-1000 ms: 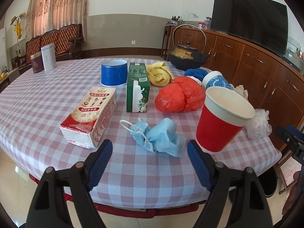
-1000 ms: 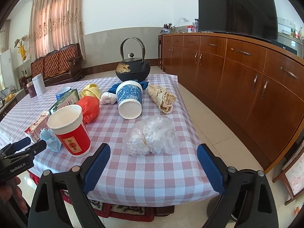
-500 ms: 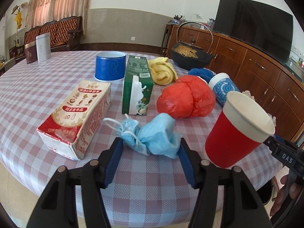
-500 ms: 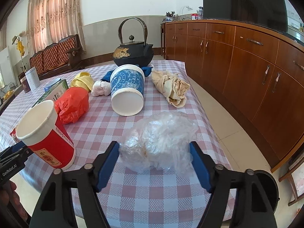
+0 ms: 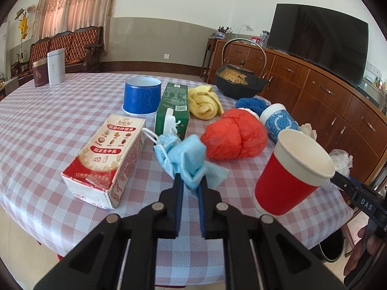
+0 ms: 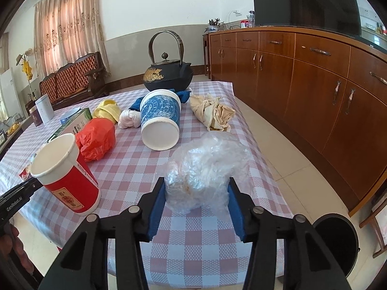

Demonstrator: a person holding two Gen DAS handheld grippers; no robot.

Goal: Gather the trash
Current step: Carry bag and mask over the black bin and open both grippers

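A crumpled light-blue face mask (image 5: pixel 186 157) lies near the front of the checked tablecloth (image 5: pixel 48 125). My left gripper (image 5: pixel 191 180) is shut on its near end, and the pinched cloth bunches up above the pads. In the right wrist view a crumpled clear plastic bag (image 6: pixel 205 166) sits at the table's front right. My right gripper (image 6: pixel 196 183) straddles it with its jaws closing, both blue pads pressing on the bag's sides. A red paper cup (image 5: pixel 290 176) stands upright between the two grippers.
A red-and-white carton (image 5: pixel 108 159), a green carton (image 5: pixel 173 111), a red plastic bag (image 5: pixel 234 137), a yellow cloth (image 5: pixel 204 102) and a blue tub (image 5: pixel 141 96) lie behind. A blue patterned cup (image 6: pixel 159 120) lies tipped over beside beige crumpled paper (image 6: pixel 212 113) and a black kettle (image 6: pixel 167 75). A dark bin (image 6: pixel 336 239) stands on the floor at right.
Both grippers came forward onto the table and closed from wide open. The left clamped the blue mask and bunched it up. The right narrowed onto the clear bag.
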